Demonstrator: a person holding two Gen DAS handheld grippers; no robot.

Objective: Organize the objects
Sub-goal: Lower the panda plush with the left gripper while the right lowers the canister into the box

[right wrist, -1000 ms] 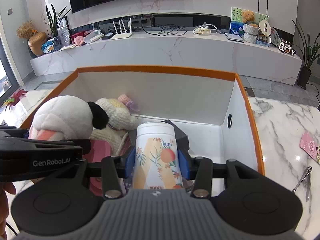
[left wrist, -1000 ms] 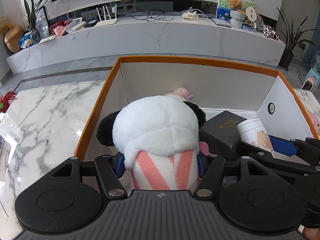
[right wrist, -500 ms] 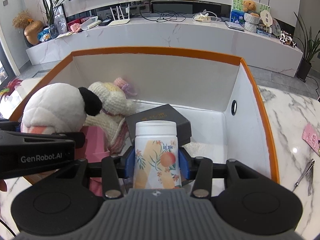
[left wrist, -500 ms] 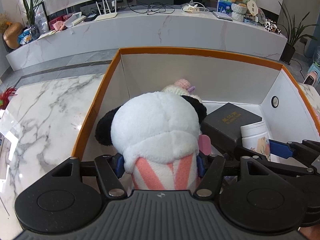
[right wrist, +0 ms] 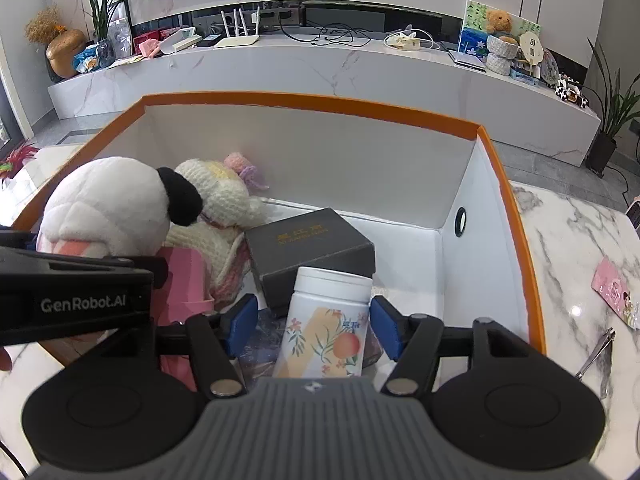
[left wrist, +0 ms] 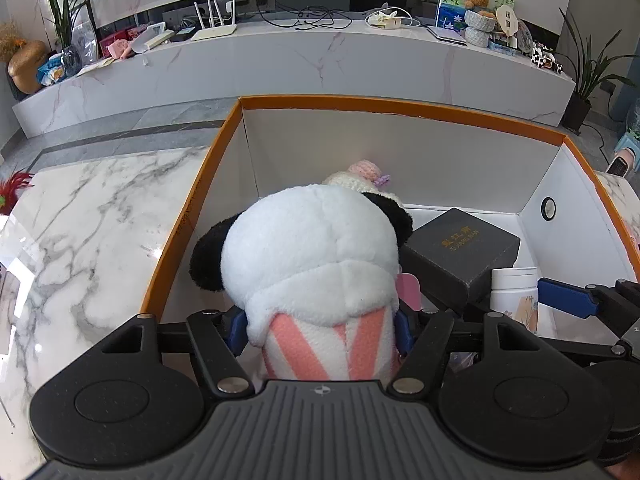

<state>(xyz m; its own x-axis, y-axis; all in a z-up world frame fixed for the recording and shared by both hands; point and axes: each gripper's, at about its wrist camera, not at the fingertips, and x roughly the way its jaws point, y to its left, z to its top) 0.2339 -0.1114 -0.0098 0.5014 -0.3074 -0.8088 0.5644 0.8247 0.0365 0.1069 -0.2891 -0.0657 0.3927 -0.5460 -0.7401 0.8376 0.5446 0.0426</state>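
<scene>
An orange-rimmed white box (right wrist: 320,102) holds the objects. My left gripper (left wrist: 320,332) is over its left side. The blue pads still touch the pink-striped body of a panda plush (left wrist: 316,248) while the jaws are opening. My right gripper (right wrist: 312,324) is opening too. A white floral bottle (right wrist: 328,320) stands between its pads, slightly tilted, with a clear gap on the left. A dark grey gift box (right wrist: 308,244) lies just behind the bottle. A cream knitted doll (right wrist: 224,196) and a pink item (right wrist: 184,276) lie behind the plush (right wrist: 108,204).
The box sits on a white marble table (left wrist: 88,216). A pink card (right wrist: 616,292) and a metal tool (right wrist: 596,356) lie on the table to the right. A red feather toy (left wrist: 12,192) is at the far left. A long marble counter (right wrist: 320,64) runs behind.
The right jaws have spread off the bottle, which now rests inside the box by the grey gift box. The left jaws have widened a little around the plush.
</scene>
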